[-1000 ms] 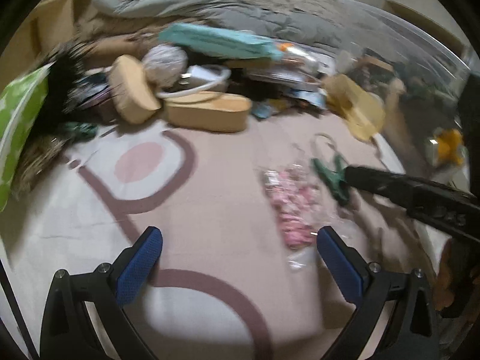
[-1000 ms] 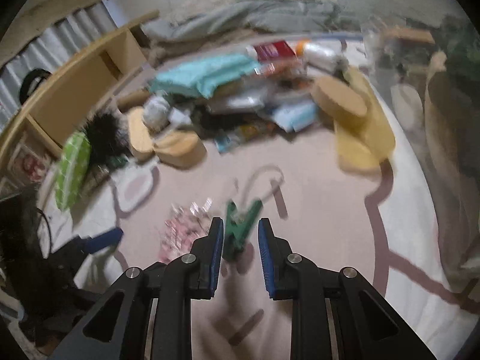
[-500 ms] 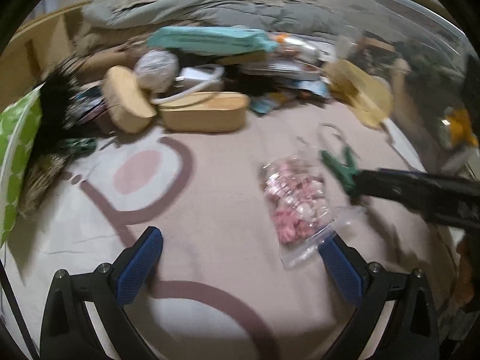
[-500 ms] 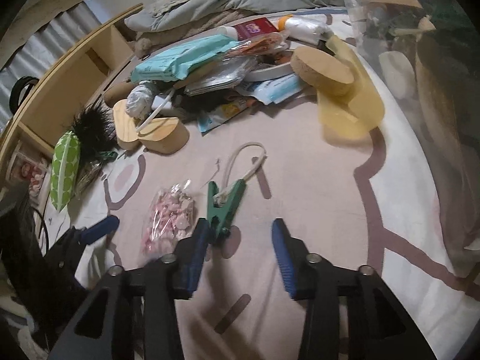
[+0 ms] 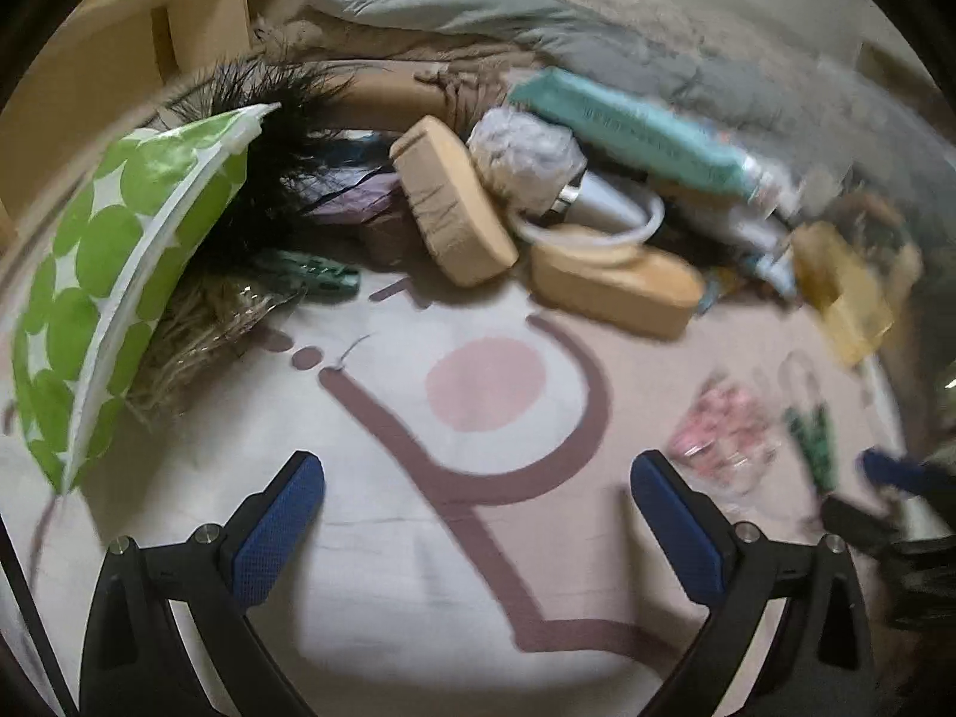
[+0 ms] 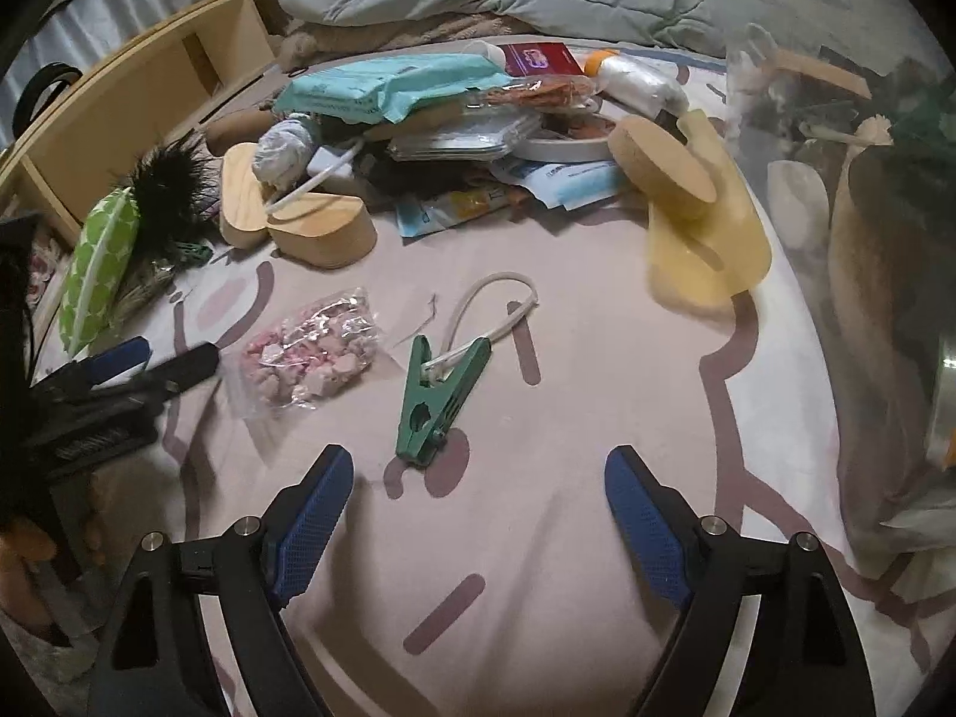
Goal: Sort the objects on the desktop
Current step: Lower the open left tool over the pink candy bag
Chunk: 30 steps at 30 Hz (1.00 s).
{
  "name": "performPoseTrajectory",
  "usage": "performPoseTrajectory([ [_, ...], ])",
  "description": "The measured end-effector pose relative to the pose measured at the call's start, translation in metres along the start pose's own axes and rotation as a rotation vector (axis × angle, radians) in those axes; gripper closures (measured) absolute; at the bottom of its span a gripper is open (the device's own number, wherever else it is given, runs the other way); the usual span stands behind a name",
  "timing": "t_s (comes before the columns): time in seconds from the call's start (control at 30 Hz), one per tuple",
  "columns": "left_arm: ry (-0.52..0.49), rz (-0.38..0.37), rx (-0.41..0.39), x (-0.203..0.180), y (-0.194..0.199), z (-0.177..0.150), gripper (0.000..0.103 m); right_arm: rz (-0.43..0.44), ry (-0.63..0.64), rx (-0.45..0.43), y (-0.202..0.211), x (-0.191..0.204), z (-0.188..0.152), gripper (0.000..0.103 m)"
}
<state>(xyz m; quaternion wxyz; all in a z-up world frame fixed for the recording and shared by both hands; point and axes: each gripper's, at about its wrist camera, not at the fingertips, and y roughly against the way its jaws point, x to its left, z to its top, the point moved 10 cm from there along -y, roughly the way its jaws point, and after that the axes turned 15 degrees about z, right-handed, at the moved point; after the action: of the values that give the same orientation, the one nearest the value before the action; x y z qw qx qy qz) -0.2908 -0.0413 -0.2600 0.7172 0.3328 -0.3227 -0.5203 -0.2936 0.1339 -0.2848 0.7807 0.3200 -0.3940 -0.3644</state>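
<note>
Two sets of blue-padded fingers stand wide and empty; the right gripper (image 6: 478, 514) has just been opening, nothing between its pads. Just beyond it on the pink patterned bed sheet (image 6: 597, 370) lies the green plastic spring clip (image 6: 439, 397) with its white cord loop: light, rigid, best pinched across its flat body. Beside it sits the clear bag of pink candies (image 6: 310, 352), soft and slippery. The left gripper (image 5: 478, 529) hangs over bare sheet. Farther back, wooden boxes (image 6: 322, 230) and packets lie heaped.
</note>
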Motion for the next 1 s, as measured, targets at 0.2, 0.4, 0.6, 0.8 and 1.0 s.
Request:
performPoseTrajectory([
  [0.2,-0.032,-0.153,-0.070,-0.030,0.023,0.005,0.000,-0.122,0.128,0.060,-0.018,0.005,-0.007,0.000],
  [0.4,-0.147,-0.196,-0.097,-0.068,0.020,-0.002,0.001,-0.096,0.122,0.035,-0.013,0.000,-0.011,0.000],
  [0.6,-0.217,-0.202,-0.072,-0.087,0.011,-0.009,0.020,-0.100,0.131,0.037,-0.009,-0.004,-0.014,0.000],
  [0.8,-0.212,-0.201,-0.070,-0.086,0.010,-0.008,0.051,-0.094,0.127,0.034,-0.011,-0.004,-0.015,0.000],
  [1.0,-0.162,-0.264,-0.029,-0.081,0.009,-0.006,0.083,-0.087,0.128,0.027,-0.010,-0.005,-0.015,0.000],
])
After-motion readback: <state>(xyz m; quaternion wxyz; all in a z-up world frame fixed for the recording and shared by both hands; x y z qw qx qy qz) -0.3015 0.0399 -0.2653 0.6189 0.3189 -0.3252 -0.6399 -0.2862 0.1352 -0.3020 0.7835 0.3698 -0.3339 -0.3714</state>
